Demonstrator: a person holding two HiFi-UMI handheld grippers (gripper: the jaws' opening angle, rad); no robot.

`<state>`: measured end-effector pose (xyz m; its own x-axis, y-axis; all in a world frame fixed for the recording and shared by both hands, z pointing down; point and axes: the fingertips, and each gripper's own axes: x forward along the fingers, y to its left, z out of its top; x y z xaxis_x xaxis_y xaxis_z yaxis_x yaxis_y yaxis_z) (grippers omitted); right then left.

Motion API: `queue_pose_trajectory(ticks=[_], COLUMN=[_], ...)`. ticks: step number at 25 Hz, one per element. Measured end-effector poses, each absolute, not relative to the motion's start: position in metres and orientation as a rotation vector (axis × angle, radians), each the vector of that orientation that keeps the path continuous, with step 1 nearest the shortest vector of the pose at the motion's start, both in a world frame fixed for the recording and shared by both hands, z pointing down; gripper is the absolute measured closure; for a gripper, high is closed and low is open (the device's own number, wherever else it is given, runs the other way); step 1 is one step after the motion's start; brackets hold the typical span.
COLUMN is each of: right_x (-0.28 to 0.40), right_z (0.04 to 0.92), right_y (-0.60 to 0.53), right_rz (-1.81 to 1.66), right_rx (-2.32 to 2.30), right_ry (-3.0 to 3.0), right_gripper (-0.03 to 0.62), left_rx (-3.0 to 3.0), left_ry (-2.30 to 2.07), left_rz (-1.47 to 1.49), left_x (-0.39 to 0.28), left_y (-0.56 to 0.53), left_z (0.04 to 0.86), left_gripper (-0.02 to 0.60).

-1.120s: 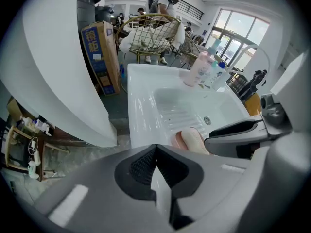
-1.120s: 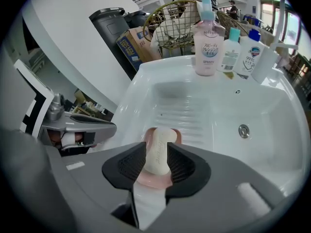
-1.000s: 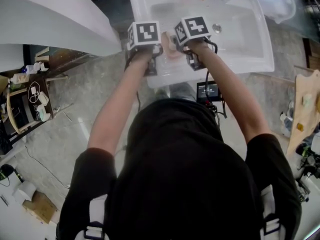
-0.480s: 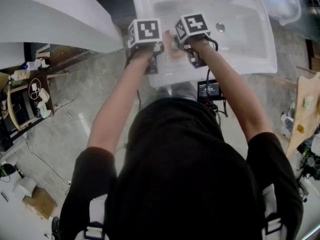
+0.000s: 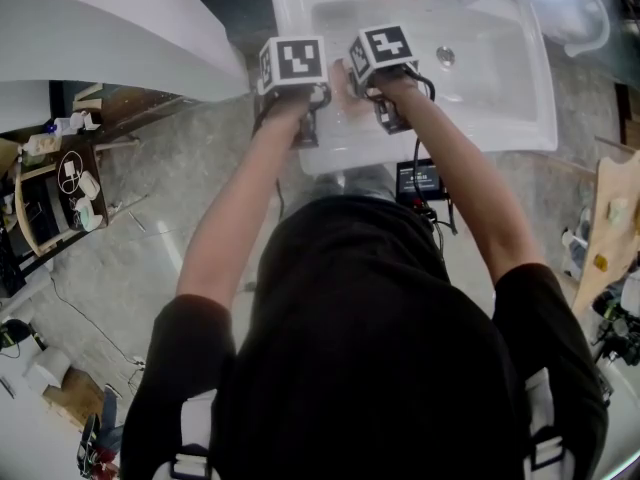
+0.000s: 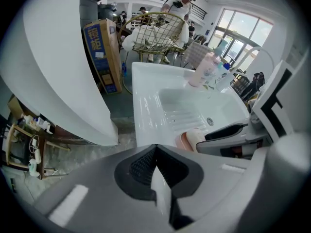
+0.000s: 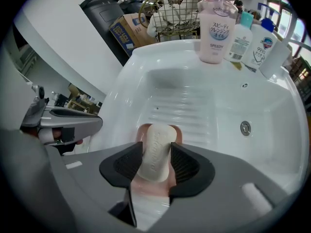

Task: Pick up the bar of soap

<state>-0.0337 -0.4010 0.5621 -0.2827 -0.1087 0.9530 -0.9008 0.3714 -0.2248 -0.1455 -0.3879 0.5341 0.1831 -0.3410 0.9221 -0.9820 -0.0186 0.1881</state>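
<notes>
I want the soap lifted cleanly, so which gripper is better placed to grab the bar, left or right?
Right. The right gripper already has the bar of soap between its open jaws, on the pink dish. The left gripper is shut, empty and off to one side.

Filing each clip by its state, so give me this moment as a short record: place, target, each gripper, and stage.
place: white sink, bottles on its back ledge
target: soap, lying on a pink dish in the basin
right side: right gripper jaws apart, straddling the soap, pads close on both sides
left side: left gripper jaws together, nothing between them, left of the dish
stage: soap not yet lifted
</notes>
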Motion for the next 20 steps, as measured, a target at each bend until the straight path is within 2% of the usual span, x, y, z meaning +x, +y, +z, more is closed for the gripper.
queue_pose_trajectory(ticks=[13,20], right_x=[-0.037,-0.034], right_z=[0.586,0.592], right_y=[-0.402,-0.401], right_rz=[1.071,1.044], right_rx=[0.917,0.864], right_ry=[-1.544,-1.503], right_gripper=[0.358,0.356], left_rx=[1.523,1.53], left_ry=[-1.314,-1.322], left_rz=[0.866,0.86], left_x=[-0.147,-0.146], left_y=[-0.389,-0.389], left_z=[0.534,0.535], left_gripper=[0.583,0.583])
